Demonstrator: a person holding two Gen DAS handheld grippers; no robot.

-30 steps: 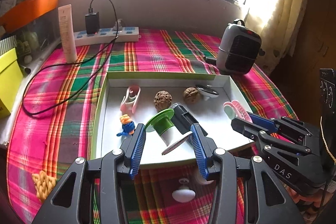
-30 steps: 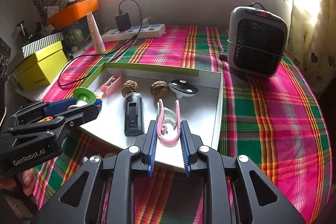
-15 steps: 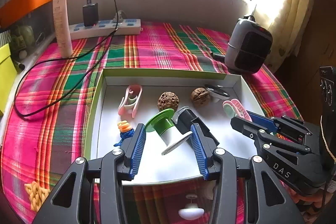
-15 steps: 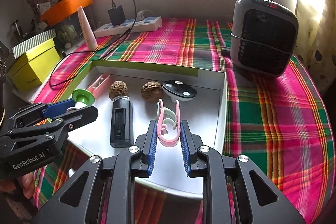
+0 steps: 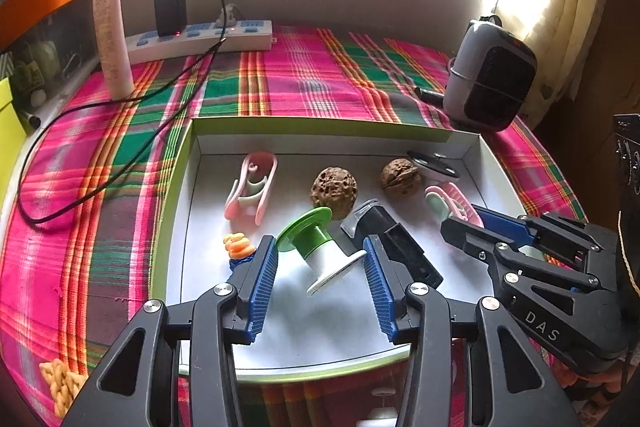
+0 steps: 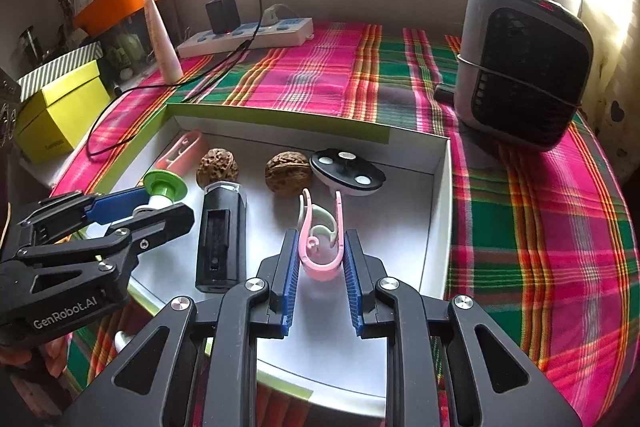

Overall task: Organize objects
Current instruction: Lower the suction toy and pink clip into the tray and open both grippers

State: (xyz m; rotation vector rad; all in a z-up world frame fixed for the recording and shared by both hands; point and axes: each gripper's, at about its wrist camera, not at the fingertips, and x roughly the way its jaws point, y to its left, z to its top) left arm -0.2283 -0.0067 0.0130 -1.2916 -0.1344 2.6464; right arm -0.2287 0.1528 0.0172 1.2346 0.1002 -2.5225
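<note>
A white tray [image 5: 320, 126] with a green rim lies on the plaid cloth. My left gripper [image 5: 320, 263] hangs over its near left part, shut on a spool [image 5: 316, 247] with a green flange and a white one, held tilted. My right gripper [image 6: 320, 255] hovers over the near right part, shut on a pink hair clip [image 6: 320, 243] that points away from me. On the tray floor lie another pink clip [image 5: 252, 187], two walnuts [image 5: 334, 189] [image 5: 401, 177], a black rectangular device [image 6: 220, 239], a black disc with white dots [image 6: 348, 173] and a small orange and blue figure [image 5: 239, 247].
A grey heater [image 6: 524, 67] stands right of the tray. At the back lie a power strip [image 5: 200, 39] with a charger and a trailing black cable, and an upright tube [image 5: 112, 35]. A yellow box [image 6: 60, 111] sits left. A braided orange piece [image 5: 60, 383] lies near the front left.
Both grippers have moved forward over the tray and slightly down, so the tray and its contents look nearer. The spool and the pink clip stay gripped as before.
</note>
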